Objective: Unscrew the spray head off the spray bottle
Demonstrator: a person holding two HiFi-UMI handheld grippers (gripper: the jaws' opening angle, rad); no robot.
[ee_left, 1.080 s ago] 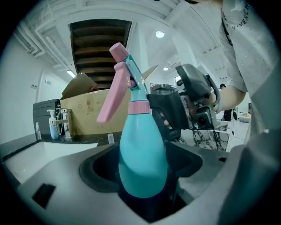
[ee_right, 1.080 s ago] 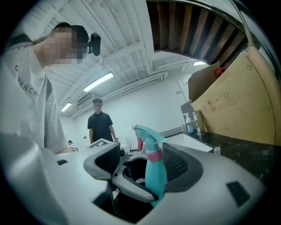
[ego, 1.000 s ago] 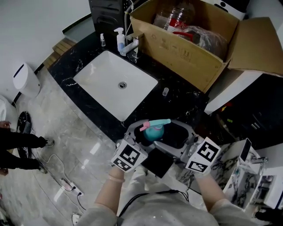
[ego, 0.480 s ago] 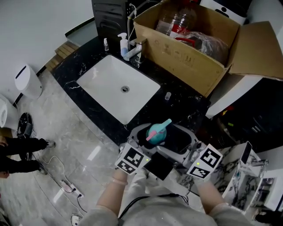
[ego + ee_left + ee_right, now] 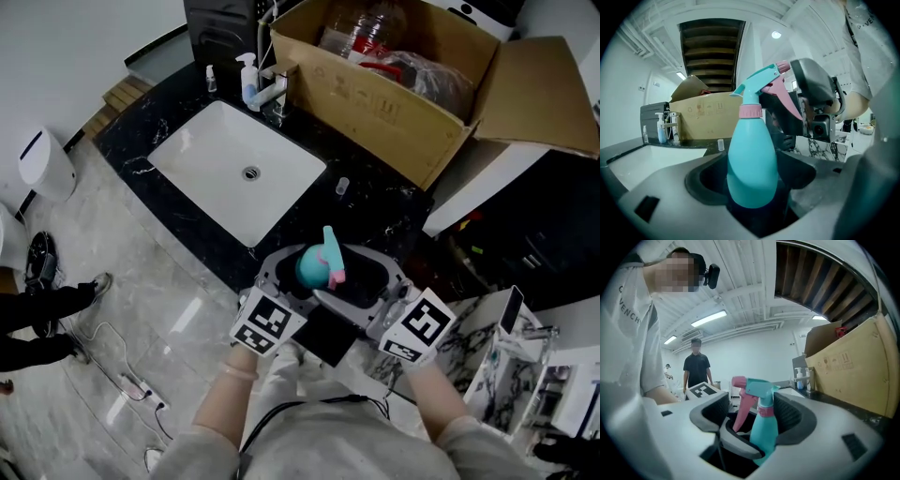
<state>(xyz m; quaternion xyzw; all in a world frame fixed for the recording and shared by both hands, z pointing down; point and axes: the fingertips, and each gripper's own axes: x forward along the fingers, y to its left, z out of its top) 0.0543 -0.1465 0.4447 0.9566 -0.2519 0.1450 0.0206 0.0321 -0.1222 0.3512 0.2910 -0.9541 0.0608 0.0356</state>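
Observation:
A teal spray bottle (image 5: 312, 266) stands upright between both grippers, just in front of the black counter. My left gripper (image 5: 752, 177) is shut on its rounded body (image 5: 752, 161). Above the pink collar (image 5: 751, 111) sits the teal spray head (image 5: 757, 84) with its pink trigger (image 5: 739, 404). My right gripper (image 5: 757, 416) reaches in from the opposite side. Its jaws stand on either side of the spray head (image 5: 759, 387) and are closing, with a gap still showing on the trigger side. In the head view the nozzle (image 5: 330, 246) points away from me.
A white sink (image 5: 220, 178) is set in the black counter (image 5: 375, 211), with a faucet (image 5: 274, 94) and soap dispenser (image 5: 247, 80) behind it. An open cardboard box (image 5: 375, 89) stands at the back right, a small vial (image 5: 342, 186) before it. A person in black (image 5: 696, 369) stands nearby.
The spray head has swung counter-clockwise seen from above: its nozzle pointed right, then diagonally, and now points away from me. Both grippers stay at the bottle.

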